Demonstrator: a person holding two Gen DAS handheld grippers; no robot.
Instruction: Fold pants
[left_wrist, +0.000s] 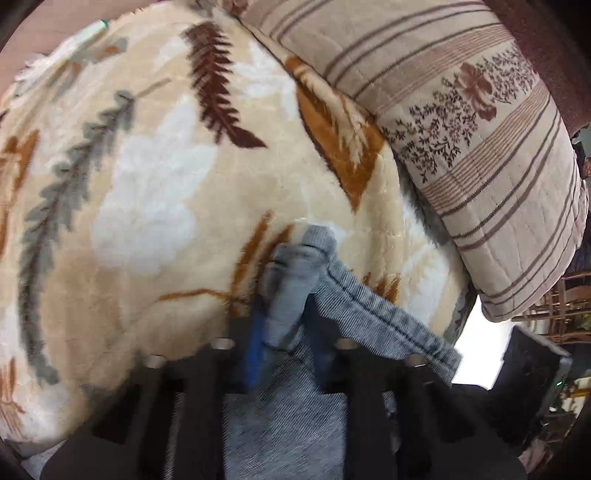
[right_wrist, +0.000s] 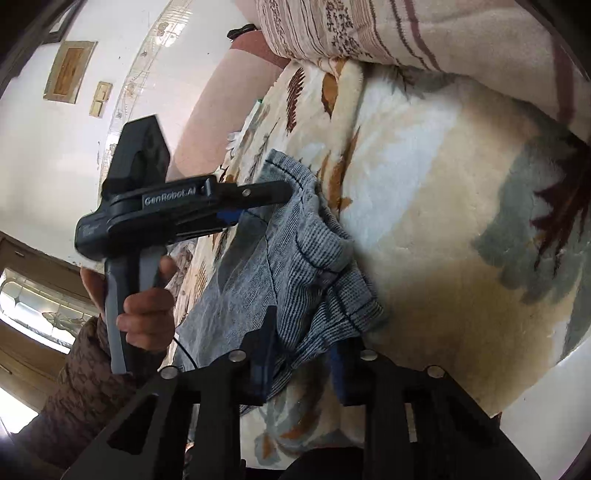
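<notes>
Bed: a plush leaf-patterned blanket covered it, with a striped quilt piled along its edge, at 1 o'clock in the left wrist view.
Pants: the grey-blue pants lay bunched on the blanket, a stitched hem at each end, the long axis running from 11 o'clock down to 5 o'clock in the right wrist view.
Left gripper: the left gripper, held in the person's hand, had its fingers closed narrow on the far corner of the cloth, at 11 o'clock from the near one.
Right gripper: the right gripper had its fingers closed narrow on the near edge of the pants, cloth bunched between them.
Key relation: each hand gripped one end of the same edge, so neither was nearer; the cloth sagged loosely between them.
Coming move: by my judgement, both ends would need lifting together and spreading apart along that axis to flatten the pants.
</notes>
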